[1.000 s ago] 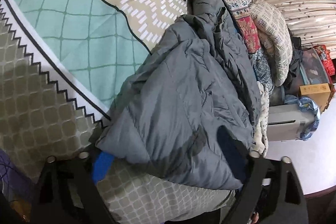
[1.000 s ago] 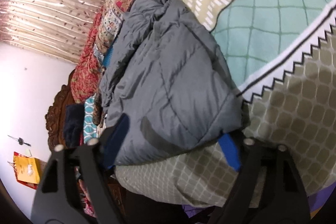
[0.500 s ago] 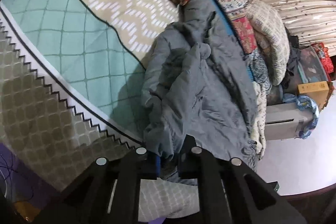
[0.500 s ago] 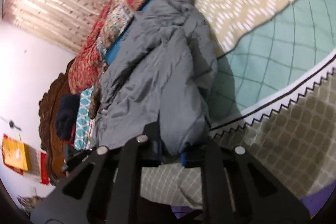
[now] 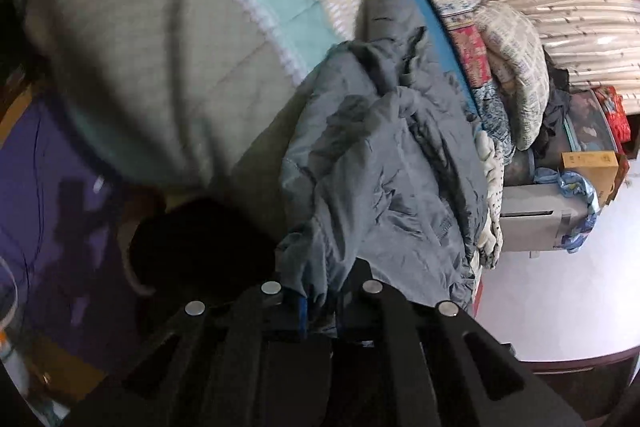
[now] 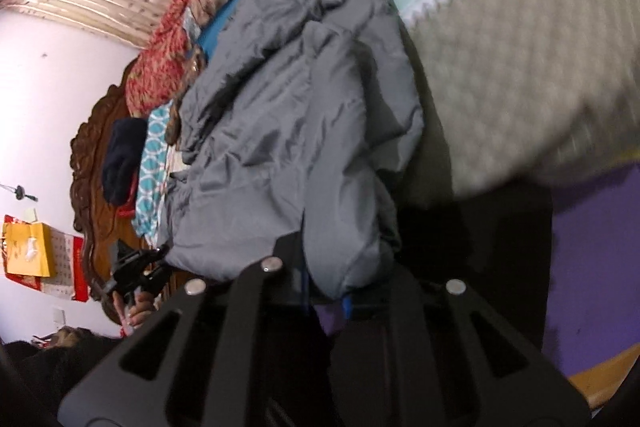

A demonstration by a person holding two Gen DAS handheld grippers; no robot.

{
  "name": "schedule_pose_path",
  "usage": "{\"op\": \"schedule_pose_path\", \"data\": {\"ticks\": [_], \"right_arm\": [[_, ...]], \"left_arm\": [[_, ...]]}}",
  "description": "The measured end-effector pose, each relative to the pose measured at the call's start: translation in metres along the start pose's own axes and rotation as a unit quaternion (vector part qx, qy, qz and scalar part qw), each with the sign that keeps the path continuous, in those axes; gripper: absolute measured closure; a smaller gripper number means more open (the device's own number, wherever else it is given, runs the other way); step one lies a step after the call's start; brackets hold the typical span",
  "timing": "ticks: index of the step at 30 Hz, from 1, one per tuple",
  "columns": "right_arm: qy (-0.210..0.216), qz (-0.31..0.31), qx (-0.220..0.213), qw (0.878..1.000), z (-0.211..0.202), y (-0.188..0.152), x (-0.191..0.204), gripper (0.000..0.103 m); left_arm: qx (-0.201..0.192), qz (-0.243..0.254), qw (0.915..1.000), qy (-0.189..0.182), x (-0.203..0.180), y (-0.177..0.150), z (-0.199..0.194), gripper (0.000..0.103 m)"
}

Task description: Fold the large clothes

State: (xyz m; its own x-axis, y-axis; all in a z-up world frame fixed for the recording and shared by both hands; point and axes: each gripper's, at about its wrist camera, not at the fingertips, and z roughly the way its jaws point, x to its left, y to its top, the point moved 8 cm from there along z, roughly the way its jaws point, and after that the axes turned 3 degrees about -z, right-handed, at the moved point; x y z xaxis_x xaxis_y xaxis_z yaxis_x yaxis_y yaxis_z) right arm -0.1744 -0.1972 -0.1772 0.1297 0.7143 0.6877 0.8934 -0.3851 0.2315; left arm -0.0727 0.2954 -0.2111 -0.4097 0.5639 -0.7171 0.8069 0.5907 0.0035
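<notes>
Gripping the hem of a grey padded jacket, the left gripper has its jaws nearly together, a bunched fold of cloth pinched between the blue pads; they have just eased apart a little, yet the cloth is held fast. In the left wrist view the jacket runs from the jaws at 6 o'clock up toward 12 o'clock, crumpled and partly lifted off the bedspread, which fills the frame from 9 to 11 o'clock and is blurred. A heap of patterned quilts lies along the jacket's far side, toward 1 o'clock.

The right gripper is likewise clamped on another part of the jacket edge, its jaws close together with grey cloth bulging out between them. From there the jacket stretches up to 12 o'clock, the bedspread at 2 o'clock, a carved wooden headboard at 9 o'clock.
</notes>
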Motion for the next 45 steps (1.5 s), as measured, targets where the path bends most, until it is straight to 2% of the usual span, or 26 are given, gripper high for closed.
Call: {"op": "schedule_pose_path", "data": {"ticks": [3,5,9,12,16,23,27,31,32,35,37,39,41,43,44,45], "right_arm": [[0.018,0.003,-0.001,1.000,-0.012,-0.001,0.006,0.092],[0.037,-0.008,-0.014,0.999,-0.023,0.012,0.021,0.092],[0.085,-0.024,-0.054,0.995,-0.044,0.057,0.063,0.092],[0.110,-0.022,-0.076,0.991,-0.050,0.094,0.081,0.092],[0.142,0.034,-0.088,0.985,-0.038,0.144,0.086,0.092],[0.137,0.136,-0.075,0.978,0.016,0.221,0.074,0.092],[0.114,0.159,-0.071,0.978,0.044,0.257,0.061,0.091],[0.096,0.179,-0.063,0.977,0.076,0.289,0.045,0.089],[0.097,0.187,-0.063,0.975,0.084,0.296,0.042,0.087],[0.133,0.229,-0.076,0.961,0.098,0.315,0.023,0.062],[0.184,0.270,-0.131,0.936,0.089,0.328,0.010,0.028],[0.201,0.277,-0.169,0.924,0.075,0.335,0.002,0.023],[0.172,0.248,-0.194,0.933,0.059,0.336,0.002,0.023],[0.103,0.155,-0.229,0.955,0.039,0.337,0.024,0.023],[0.045,0.067,-0.246,0.966,0.033,0.336,0.051,0.024],[0.005,0.000,-0.253,0.967,0.034,0.334,0.074,0.024]], "left_arm": [[0.001,-0.022,0.9993,-0.030,-0.003,-0.005,-0.013,0.099],[-0.014,-0.014,0.9985,-0.051,-0.024,0.002,-0.027,0.099],[-0.039,0.006,0.9962,-0.078,-0.071,0.024,-0.042,0.099],[-0.049,-0.003,0.9943,-0.095,-0.101,0.048,-0.043,0.099],[-0.048,-0.058,0.9913,-0.108,-0.125,0.085,-0.033,0.099],[-0.050,-0.163,0.9826,-0.073,-0.152,0.152,0.020,0.099],[-0.057,-0.188,0.9795,-0.047,-0.163,0.188,0.055,0.099],[-0.059,-0.196,0.9787,0.004,-0.169,0.221,0.099,0.099],[-0.059,-0.198,0.9784,0.015,-0.169,0.228,0.109,0.099],[-0.059,-0.192,0.9783,0.053,-0.168,0.250,0.141,0.099],[-0.054,-0.191,0.9780,0.063,-0.167,0.258,0.156,0.099],[-0.049,-0.190,0.9779,0.074,-0.166,0.264,0.169,0.100],[-0.051,-0.181,0.9786,0.085,-0.167,0.266,0.175,0.100],[-0.052,-0.166,0.9806,0.089,-0.171,0.267,0.181,0.100],[-0.053,-0.160,0.9814,0.092,-0.171,0.267,0.184,0.100],[-0.054,-0.158,0.9816,0.094,-0.171,0.267,0.184,0.100]]}}
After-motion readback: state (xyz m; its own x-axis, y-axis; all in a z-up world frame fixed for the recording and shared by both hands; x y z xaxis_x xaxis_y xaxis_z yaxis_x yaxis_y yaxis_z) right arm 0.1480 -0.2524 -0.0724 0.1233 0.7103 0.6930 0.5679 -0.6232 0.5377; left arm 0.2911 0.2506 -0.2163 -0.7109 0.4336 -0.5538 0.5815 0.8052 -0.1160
